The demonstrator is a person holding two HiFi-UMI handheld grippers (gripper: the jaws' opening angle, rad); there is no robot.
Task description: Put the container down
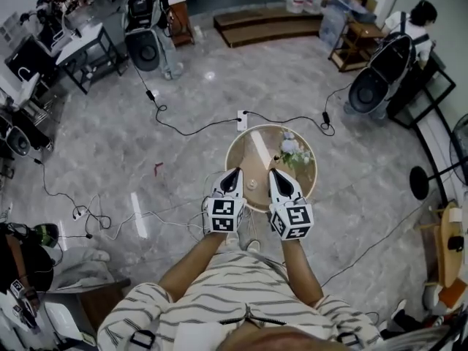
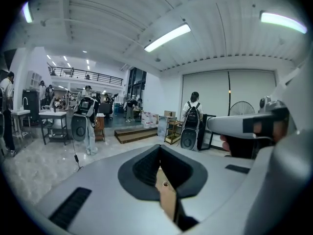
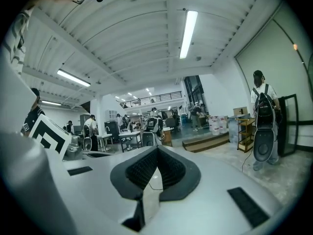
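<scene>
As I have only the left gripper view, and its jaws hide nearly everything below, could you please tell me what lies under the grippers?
Observer: The head view shows the left gripper and the right gripper side by side over a round wooden table.
Operator: Thank you. Is anything on that table?
Observer: A bunch of pale flowers stands at its far right side.
Operator: Anything nearer the jaws?
Observer: A small round object, perhaps the container, sits on the table between the two grippers, and neither gripper holds it.
</scene>
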